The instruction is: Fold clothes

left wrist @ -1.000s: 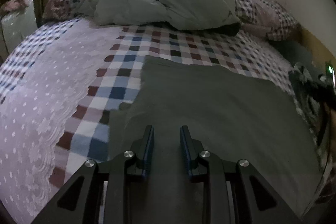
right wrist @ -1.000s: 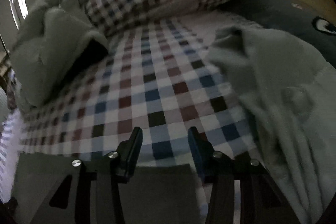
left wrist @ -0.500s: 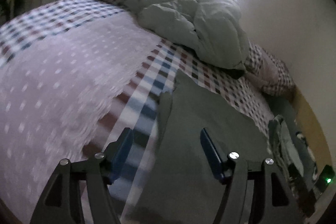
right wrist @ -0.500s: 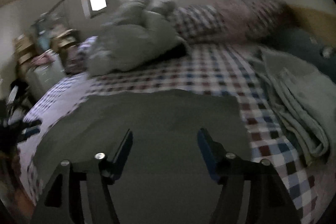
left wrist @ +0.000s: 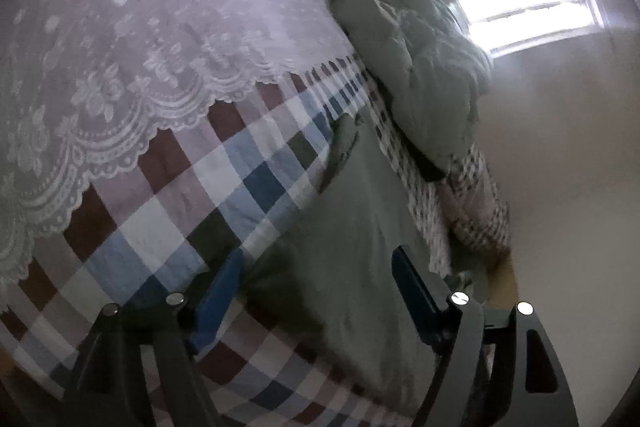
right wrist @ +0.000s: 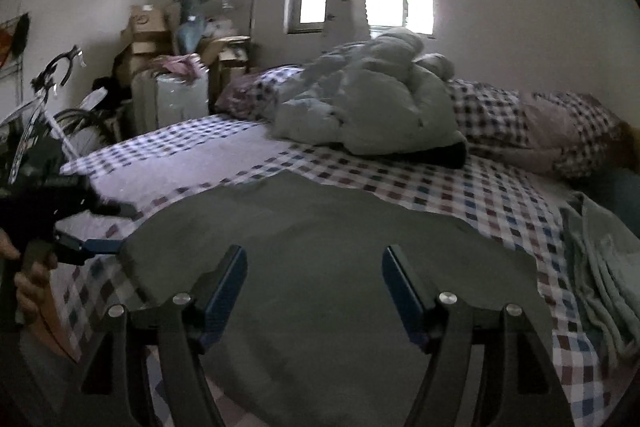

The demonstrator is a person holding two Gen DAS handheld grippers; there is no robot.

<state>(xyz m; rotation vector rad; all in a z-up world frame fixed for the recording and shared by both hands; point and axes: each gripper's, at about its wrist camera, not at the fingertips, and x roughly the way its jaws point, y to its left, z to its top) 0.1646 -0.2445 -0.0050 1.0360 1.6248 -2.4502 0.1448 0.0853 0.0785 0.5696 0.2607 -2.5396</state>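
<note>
A dark grey-green garment lies spread flat on the checked bedsheet. My right gripper hovers open over the garment's near part, nothing between its blue-padded fingers. In the right wrist view my left gripper sits at the garment's left edge, held by a hand. In the tilted left wrist view that left gripper is open wide, with the garment corner lying between its fingers, not pinched.
A pale green duvet is heaped at the back with checked pillows. A white lace cover spreads on the left. Another pale green cloth lies at the right. A bicycle and boxes stand beyond the bed.
Both grippers opened wider and drew back toward the near side of the bed. The left one swung to the garment's left edge and tilted; the right now looks across the whole garment.
</note>
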